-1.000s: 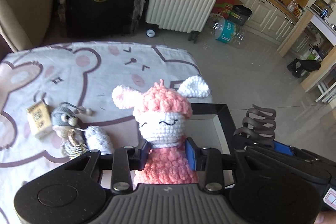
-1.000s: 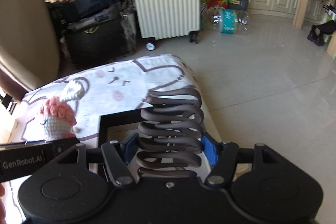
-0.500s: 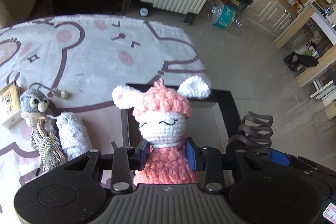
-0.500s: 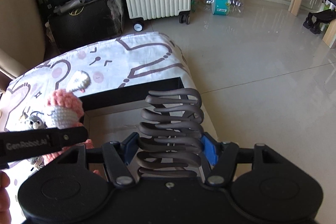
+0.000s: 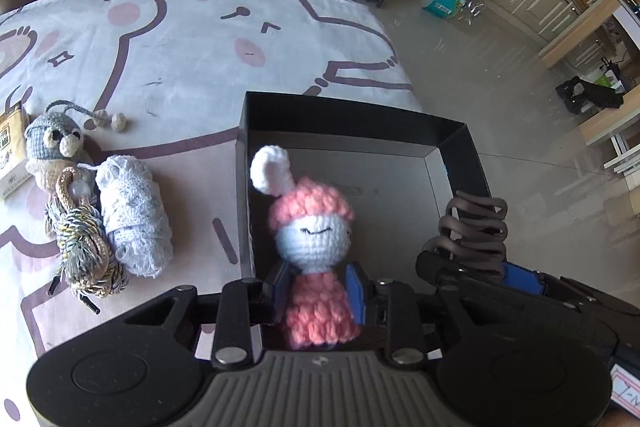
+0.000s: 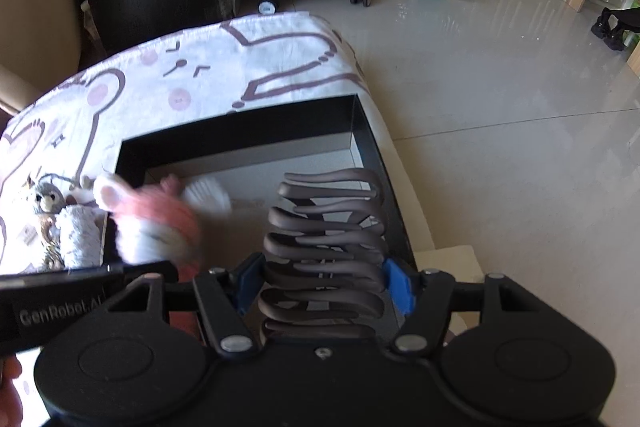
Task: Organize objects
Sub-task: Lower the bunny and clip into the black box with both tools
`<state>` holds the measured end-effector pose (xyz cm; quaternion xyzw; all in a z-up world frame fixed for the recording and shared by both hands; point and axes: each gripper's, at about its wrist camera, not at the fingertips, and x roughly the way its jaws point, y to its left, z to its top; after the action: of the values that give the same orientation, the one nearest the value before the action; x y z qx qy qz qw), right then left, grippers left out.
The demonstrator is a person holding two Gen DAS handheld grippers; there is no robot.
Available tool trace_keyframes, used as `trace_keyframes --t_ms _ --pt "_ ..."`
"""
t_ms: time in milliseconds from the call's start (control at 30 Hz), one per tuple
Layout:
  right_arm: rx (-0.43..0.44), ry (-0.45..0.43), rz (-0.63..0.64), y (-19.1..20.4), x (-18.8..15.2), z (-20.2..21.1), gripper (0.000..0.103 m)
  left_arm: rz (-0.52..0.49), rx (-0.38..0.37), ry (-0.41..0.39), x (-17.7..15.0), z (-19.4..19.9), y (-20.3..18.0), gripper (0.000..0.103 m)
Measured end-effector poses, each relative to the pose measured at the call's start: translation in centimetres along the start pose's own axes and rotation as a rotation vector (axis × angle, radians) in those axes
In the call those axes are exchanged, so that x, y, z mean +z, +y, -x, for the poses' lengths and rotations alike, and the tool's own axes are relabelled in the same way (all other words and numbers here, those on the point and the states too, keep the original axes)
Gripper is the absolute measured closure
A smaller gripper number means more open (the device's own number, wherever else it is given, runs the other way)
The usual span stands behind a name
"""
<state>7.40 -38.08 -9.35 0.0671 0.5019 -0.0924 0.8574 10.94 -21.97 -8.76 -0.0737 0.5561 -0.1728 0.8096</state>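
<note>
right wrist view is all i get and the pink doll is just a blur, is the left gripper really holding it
Observer: Yes, the left gripper is shut on the crochet doll, pads on its pink body.
Operator: where is it against the box
Observer: Head up, over the black box's inside, close by its left wall.
Operator: clear of my clip
Observer: Yes, the coiled clip in the right gripper is apart from the doll, to its right.

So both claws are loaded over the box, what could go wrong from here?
1. The left claw grips the crochet doll low on its body by the black box's left wall; dropped there, it may catch the rim.
2. The right claw with the brown coil is close alongside, so they could bump.
</note>
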Motion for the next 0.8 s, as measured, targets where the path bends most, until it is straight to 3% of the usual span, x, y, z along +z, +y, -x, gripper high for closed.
trace_keyframes --t_ms 133,400,533,800 --pt "-0.008 0.017 0.004 0.0 -0.2 -0.6 0.038 -0.004 0.016 0.001 0.0 0.3 0.0 0.072" --pt "0.005 0.033 0.033 0.9 -0.3 -1.5 0.038 -0.003 0.017 -0.073 1.0 3.0 0.5 0.055" --pt "0.023 0.042 0.068 2.2 -0.3 -2.2 0.038 -0.016 0.047 -0.1 1.2 3.9 1.3 0.053" --pt "0.074 0.056 0.101 4.3 -0.5 -3.3 0.038 0.022 0.077 -0.05 1.5 3.3 3.7 0.052"
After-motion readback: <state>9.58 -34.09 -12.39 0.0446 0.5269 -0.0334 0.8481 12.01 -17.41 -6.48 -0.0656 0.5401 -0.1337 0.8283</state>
